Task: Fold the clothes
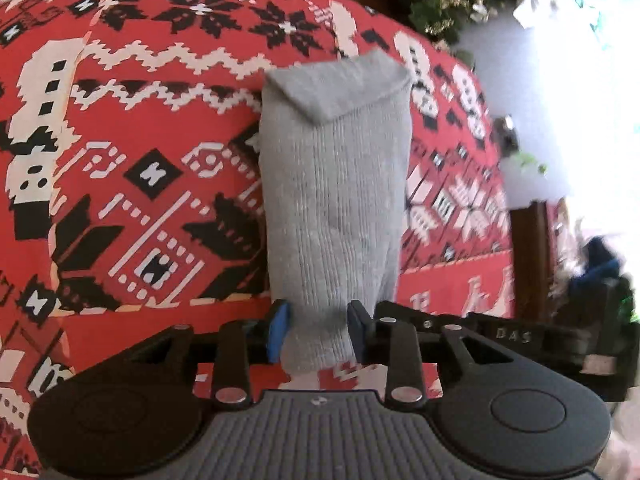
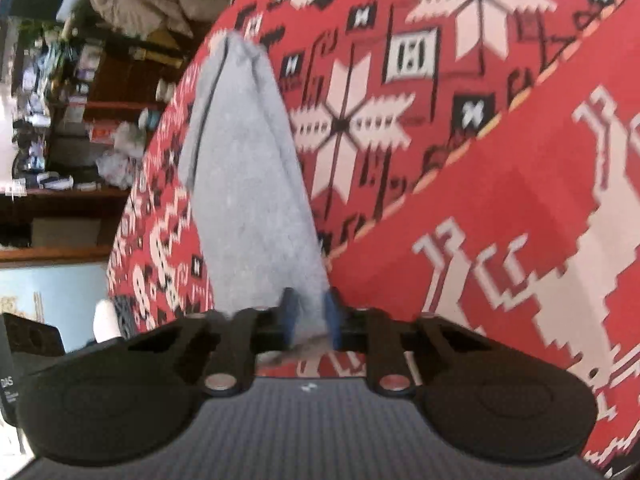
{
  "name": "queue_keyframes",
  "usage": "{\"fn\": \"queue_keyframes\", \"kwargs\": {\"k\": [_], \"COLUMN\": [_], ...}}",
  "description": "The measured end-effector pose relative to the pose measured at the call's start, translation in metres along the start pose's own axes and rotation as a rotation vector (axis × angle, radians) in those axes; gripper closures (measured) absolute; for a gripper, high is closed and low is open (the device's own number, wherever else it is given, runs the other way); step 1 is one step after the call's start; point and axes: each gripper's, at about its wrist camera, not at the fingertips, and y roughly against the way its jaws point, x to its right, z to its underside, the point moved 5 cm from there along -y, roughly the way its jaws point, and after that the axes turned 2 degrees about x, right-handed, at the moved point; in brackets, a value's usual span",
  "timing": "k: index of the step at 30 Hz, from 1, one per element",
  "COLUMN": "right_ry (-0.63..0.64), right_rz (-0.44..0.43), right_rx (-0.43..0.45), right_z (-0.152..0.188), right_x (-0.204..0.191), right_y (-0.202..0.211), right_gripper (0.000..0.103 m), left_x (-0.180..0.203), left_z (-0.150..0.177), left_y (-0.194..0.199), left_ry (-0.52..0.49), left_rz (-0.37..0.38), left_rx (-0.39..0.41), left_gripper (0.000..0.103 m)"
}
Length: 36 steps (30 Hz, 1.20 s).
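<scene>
- In the left wrist view, the red patterned cloth [image 1: 132, 184] with black and white snowflake motifs fills the left and middle of the frame, covering the surface beneath.
- The grey sock [image 1: 334, 184] lies lengthwise over that cloth, running away from the camera; its far end is folded back on itself into a flap with a pointed edge.
- The left gripper [image 1: 317, 330] is clamped on the near end of the sock: its 2 blue-padded fingers [image 1: 277, 330] press the knit from either side, and the fabric bunches narrow between them.
- To the right, past the cloth's edge, sit green and gold tinsel [image 1: 448, 4] and a very bright, washed-out area; details there are too blurred to tell.
- In the right wrist view, cluttered wooden shelves [image 2: 60, 120] stand at the left, blurred.
- Next comes the grey sock [image 2: 248, 184] again, seen nearly edge-on and tapering away from the camera, with a dark seam line along its left side.
- The right gripper [image 2: 311, 316] pinches the sock's near end between its 2 blue pads, fingers closed on the fabric.
- The red patterned cloth [image 2: 480, 160] fills the right side.
</scene>
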Motion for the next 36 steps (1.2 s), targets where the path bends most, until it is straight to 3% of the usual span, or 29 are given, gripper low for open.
{"fn": "queue_keyframes", "kwargs": {"k": [6, 9, 17, 20, 24, 25, 28, 30, 32, 36], "right_ry": [-0.003, -0.005, 0.035, 0.031, 0.026, 0.041, 0.128, 0.22, 0.326, 0.532], "right_rz": [-0.028, -0.004, 0.014, 0.03, 0.042, 0.053, 0.105, 0.153, 0.181, 0.21], "right_rx": [-0.001, 0.001, 0.009, 0.008, 0.012, 0.016, 0.03, 0.048, 0.084, 0.166], "right_z": [0.013, 0.013, 0.018, 0.019, 0.02, 0.02, 0.019, 0.014, 0.004, -0.025], "right_x": [-0.014, -0.012, -0.012, -0.01, -0.008, -0.009, -0.017, -0.027, -0.04, -0.072], "right_y": [-0.003, -0.008, -0.007, -0.007, -0.004, -0.001, 0.012, 0.023, 0.036, 0.049], "right_gripper": [0.097, 0.097, 0.097, 0.098, 0.091, 0.086, 0.084, 0.073, 0.072, 0.073], "left_x": [-0.012, -0.018, -0.011, -0.015, -0.023, -0.024, -0.026, -0.024, -0.013, 0.013], "left_z": [0.003, 0.004, 0.009, 0.009, 0.007, 0.007, 0.006, 0.001, -0.007, -0.026], "left_y": [0.005, 0.001, -0.001, -0.002, 0.006, 0.011, 0.029, 0.042, 0.049, 0.044], "left_ry": [0.046, 0.053, -0.049, -0.044, -0.024, -0.026, -0.024, -0.025, -0.043, -0.099], "left_rz": [-0.021, -0.029, -0.065, -0.054, -0.059, -0.064, -0.08, -0.076, -0.055, -0.007], "left_rx": [0.038, 0.009, 0.021, 0.009, -0.005, 0.002, 0.035, 0.079, 0.131, 0.205], "left_gripper": [0.095, 0.091, 0.093, 0.093, 0.079, 0.079, 0.079, 0.085, 0.098, 0.098]}}
